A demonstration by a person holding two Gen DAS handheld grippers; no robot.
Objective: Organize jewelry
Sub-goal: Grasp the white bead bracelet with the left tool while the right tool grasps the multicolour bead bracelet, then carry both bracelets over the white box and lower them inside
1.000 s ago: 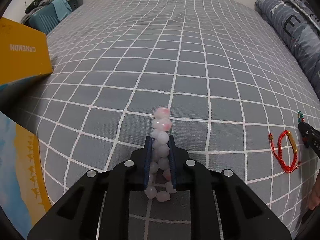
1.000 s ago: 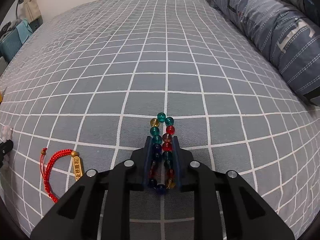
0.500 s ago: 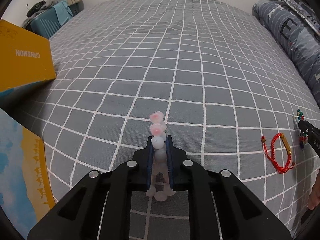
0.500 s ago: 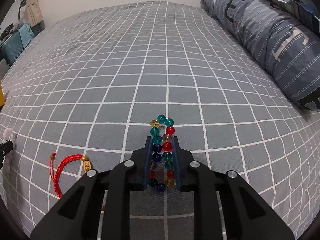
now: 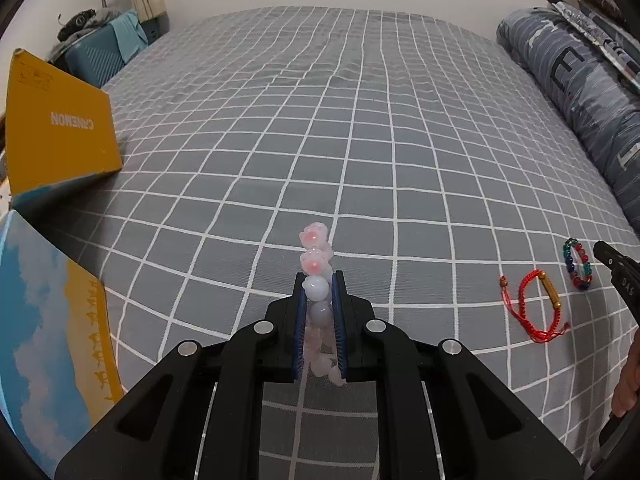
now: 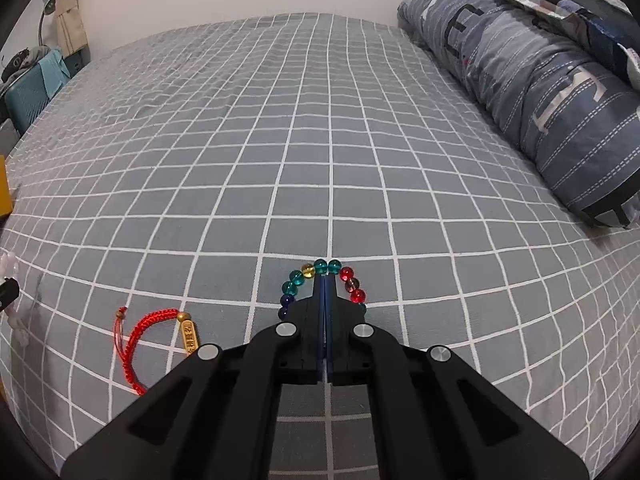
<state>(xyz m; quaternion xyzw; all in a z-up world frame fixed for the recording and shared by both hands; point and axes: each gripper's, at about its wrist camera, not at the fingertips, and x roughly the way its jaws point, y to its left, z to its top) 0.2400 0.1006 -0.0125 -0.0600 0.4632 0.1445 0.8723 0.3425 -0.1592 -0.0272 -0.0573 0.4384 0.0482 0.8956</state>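
Note:
My left gripper [image 5: 319, 280] is shut on a pink and white bead bracelet [image 5: 315, 248] and holds it above the grey checked bedspread [image 5: 320, 128]; two pink paw beads stick out past the tips. My right gripper [image 6: 325, 280] is shut, its jaws meeting on the string of a multicoloured glass bead bracelet [image 6: 298, 278] that loops around both fingers. That bracelet also shows in the left wrist view [image 5: 577, 264]. A red cord bracelet with a gold tube charm [image 6: 160, 330] lies on the bed left of the right gripper; it also shows in the left wrist view [image 5: 534, 306].
An open yellow box lid [image 5: 60, 124] and a box with a blue sky print [image 5: 44, 328] stand at the bed's left edge. A rolled blue-grey quilt [image 6: 532, 80] lies along the right. A teal suitcase [image 5: 94, 60] stands beyond the far left corner.
Both grippers have lifted away from the bed. The right jaws have closed fully on the multicoloured bracelet, which now hangs around the fingers. The pink bracelet has turned edge-on in the left jaws.

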